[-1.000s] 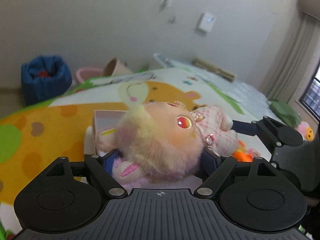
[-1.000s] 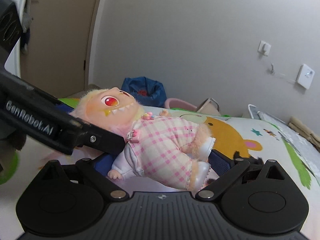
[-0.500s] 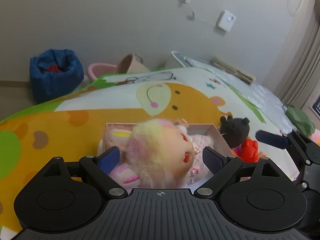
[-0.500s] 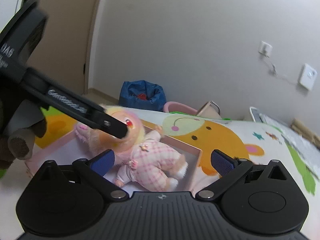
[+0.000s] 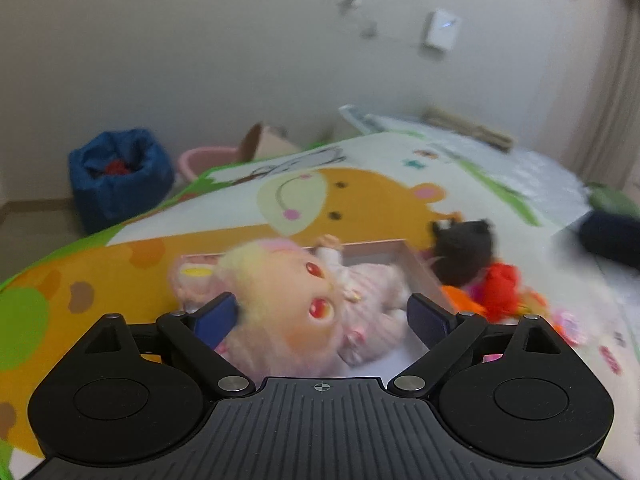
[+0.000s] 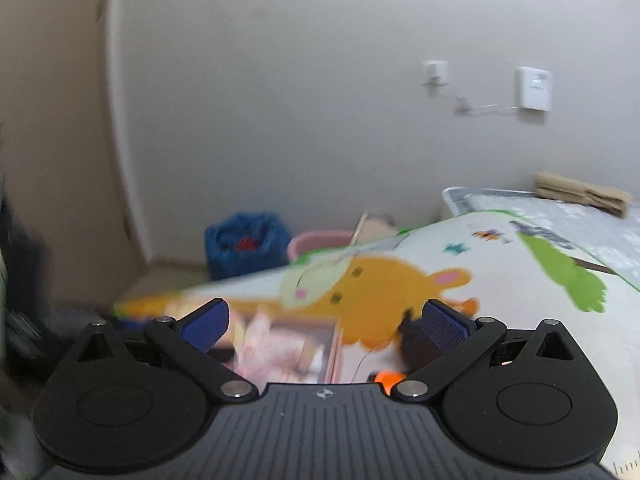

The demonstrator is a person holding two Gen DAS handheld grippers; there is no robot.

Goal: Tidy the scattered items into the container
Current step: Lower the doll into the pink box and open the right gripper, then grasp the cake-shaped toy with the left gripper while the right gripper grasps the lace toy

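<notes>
Left gripper (image 5: 320, 316) spread wide, empty, hovering over fuzzy doll (image 5: 304, 304) lying inside pink box (image 5: 420, 270). Right gripper (image 6: 324, 326) wide apart too, empty (view blurred). Black plush (image 5: 460, 252) and red toy (image 5: 500, 288) just right of box, on play mat (image 5: 360, 184). Blue bag (image 5: 116, 176) far left.

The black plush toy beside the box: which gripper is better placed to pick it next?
Right, probably. The right gripper is open and the black plush toy sits by its right finger; the left gripper faces the doll.

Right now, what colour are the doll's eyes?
Red, on the doll; clearest in the left wrist view.
</notes>
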